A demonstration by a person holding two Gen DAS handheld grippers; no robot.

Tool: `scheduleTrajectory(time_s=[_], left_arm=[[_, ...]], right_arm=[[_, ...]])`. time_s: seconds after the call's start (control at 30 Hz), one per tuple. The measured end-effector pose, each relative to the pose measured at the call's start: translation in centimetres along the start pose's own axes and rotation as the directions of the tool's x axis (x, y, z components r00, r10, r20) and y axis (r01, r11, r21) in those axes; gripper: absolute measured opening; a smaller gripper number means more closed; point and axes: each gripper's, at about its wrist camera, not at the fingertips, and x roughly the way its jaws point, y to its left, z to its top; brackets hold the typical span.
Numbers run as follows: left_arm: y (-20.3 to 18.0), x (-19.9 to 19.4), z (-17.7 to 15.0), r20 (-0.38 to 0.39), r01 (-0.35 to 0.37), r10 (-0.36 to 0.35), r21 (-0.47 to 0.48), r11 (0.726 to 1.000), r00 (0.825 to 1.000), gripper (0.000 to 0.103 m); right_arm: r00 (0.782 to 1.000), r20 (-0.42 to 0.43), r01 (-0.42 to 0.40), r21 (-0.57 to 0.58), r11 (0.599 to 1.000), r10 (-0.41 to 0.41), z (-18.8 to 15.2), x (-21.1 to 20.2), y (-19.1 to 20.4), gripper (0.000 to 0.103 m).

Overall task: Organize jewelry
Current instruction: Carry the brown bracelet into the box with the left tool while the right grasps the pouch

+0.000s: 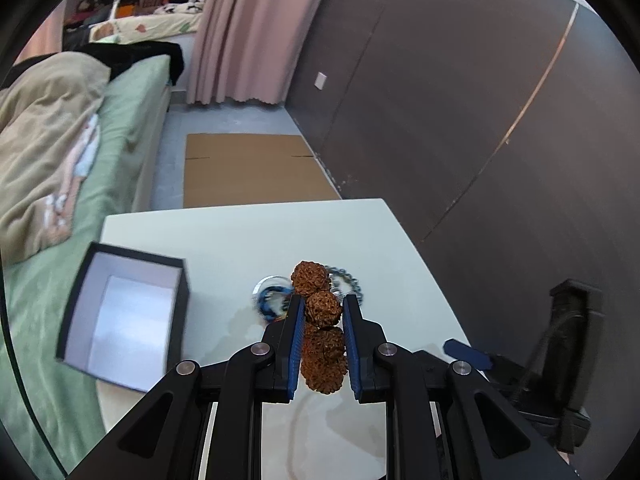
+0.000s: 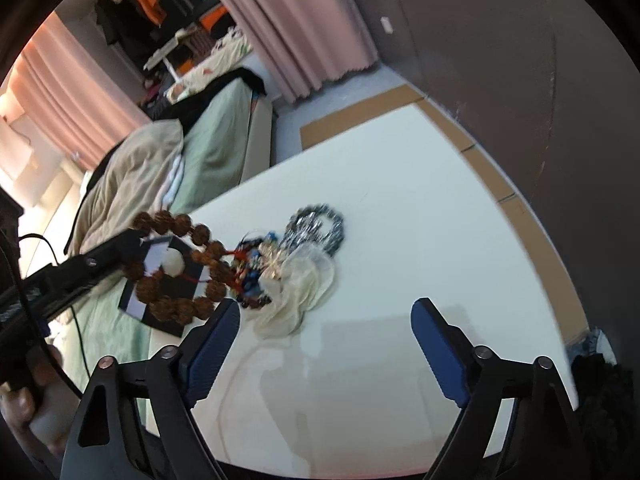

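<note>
My left gripper is shut on a bracelet of large rough brown seed beads and holds it above the white table. In the right wrist view the bracelet hangs as a loop from the left gripper, over the box. An open black box with a pale lining sits at the table's left edge. A grey metal bead bracelet, a blue bead piece and a sheer white pouch lie mid-table. My right gripper is open and empty above the table's near part.
A bed with a green sheet and a beige blanket runs along the table's left side. A cardboard sheet lies on the floor beyond the table. A dark wall stands to the right. Pink curtains hang behind.
</note>
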Motion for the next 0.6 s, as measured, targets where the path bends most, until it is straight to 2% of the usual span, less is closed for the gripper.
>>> scheduleTrajectory(time_s=[0.23,0.3,0.43,0.47,0.53,0.57,0.6], left_arm=[[2.9,-2.4,-0.5,0.021,-0.033,0.034,-0.052,0.998,0.999,0.020],[3.8,-3.2,-0.6,0.030,-0.044,0.046,-0.066,0.997,0.999,0.020],[5.3,-4.5,-0.7,0.045,-0.058,0.063,-0.096,0.994,0.997,0.020],[5.6,-4.9,-0.8,0.048,-0.062,0.068,-0.104,0.993,0.997,0.020],[6.4,-5.7,-0.8,0.054,-0.072,0.080,-0.124,0.990,0.995,0.020],[6.7,-6.0,-0.8,0.056,-0.074,0.082,-0.129,0.989,0.995,0.020],[7.1,-6.5,-0.7,0.060,-0.077,0.086,-0.137,0.987,0.994,0.020]], right_arm=[[0.996,-0.088,0.001,-0.031,1.000,-0.004,-0.1,3.6,1.9,0.087],[0.994,-0.109,0.000,-0.034,0.999,-0.004,-0.1,4.5,2.1,0.080],[0.987,-0.154,0.029,-0.046,0.999,-0.036,0.2,6.9,2.5,0.080],[0.986,-0.162,0.035,-0.047,0.998,-0.042,0.3,7.2,2.6,0.076],[0.986,-0.152,0.052,-0.065,0.997,-0.062,0.5,7.3,2.8,0.051],[0.984,-0.170,0.038,-0.065,0.997,-0.049,0.6,7.5,2.8,0.021],[0.979,-0.202,0.018,-0.054,0.998,-0.029,0.7,7.9,2.7,0.005]])
